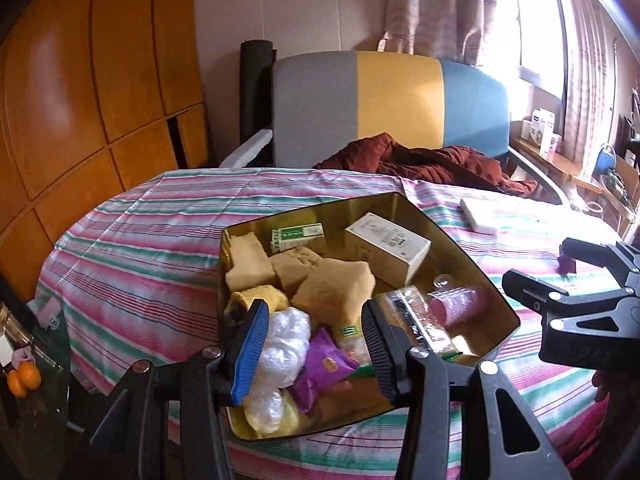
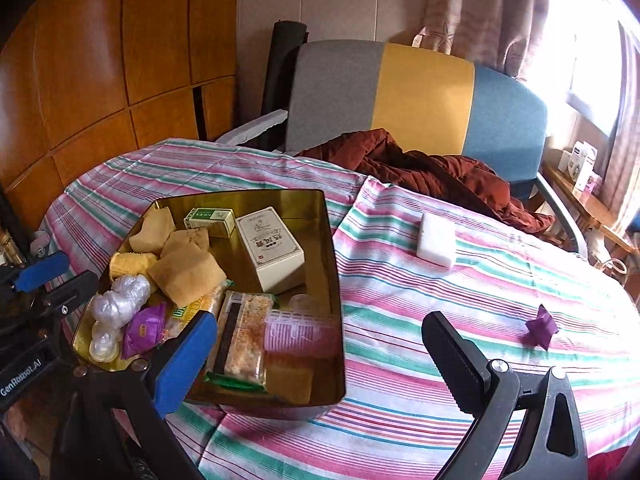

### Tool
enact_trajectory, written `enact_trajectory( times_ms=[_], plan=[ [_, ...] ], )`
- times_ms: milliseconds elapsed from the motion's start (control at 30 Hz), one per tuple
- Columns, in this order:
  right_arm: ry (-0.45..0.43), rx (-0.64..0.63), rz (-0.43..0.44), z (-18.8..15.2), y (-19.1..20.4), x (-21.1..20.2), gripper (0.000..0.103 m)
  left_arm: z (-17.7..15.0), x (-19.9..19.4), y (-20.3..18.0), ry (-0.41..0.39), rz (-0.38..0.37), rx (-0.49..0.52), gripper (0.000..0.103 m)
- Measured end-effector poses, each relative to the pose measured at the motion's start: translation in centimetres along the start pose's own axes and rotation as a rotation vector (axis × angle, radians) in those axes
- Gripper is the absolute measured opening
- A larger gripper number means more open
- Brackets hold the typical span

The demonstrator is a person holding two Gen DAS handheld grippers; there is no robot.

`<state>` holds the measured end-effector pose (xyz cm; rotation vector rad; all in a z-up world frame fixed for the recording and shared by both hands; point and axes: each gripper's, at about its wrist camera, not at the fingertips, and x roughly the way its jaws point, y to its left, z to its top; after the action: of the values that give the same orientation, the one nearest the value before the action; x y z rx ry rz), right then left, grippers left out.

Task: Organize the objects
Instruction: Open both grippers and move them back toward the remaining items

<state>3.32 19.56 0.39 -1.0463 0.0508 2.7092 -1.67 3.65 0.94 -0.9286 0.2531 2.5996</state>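
Observation:
A gold tin sits on the striped table. It holds yellow sponges, a white box, a green box, a pink cup, a snack bar, clear plastic and a purple packet. My left gripper is open above the tin's near end. My right gripper is open and empty, at the tin's right side. A white block and a purple packet lie on the cloth to the right.
A chair with a brown garment stands behind the table. Wooden cabinets are to the left. A side shelf with boxes is at the right by the window. Oranges sit low left.

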Motion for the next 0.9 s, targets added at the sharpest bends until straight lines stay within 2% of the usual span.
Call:
enact_trajectory(
  times_ms=[167, 367, 667, 900],
  plan=[
    [0.003, -0.002, -0.024, -0.2, -1.2, -0.3, 0.103, 0.2, 0.0, -1.2, 0.002, -0.016, 0.031, 0.049],
    [0.016, 0.030, -0.100, -0.6, -4.1, 0.0, 0.103, 0.4, 0.1, -2.8, 0.008, -0.041, 0.078, 0.049],
    [0.064, 0.085, -0.223, -1.0, -12.0, 1.2, 0.103, 1.0, 0.8, -5.0, 0.019, -0.055, 0.144, 0.049],
    [0.092, 0.146, -0.353, -0.6, -20.1, 2.0, 0.103, 1.9, 1.7, -6.9, 0.035, -0.081, 0.194, 0.049]
  ],
)
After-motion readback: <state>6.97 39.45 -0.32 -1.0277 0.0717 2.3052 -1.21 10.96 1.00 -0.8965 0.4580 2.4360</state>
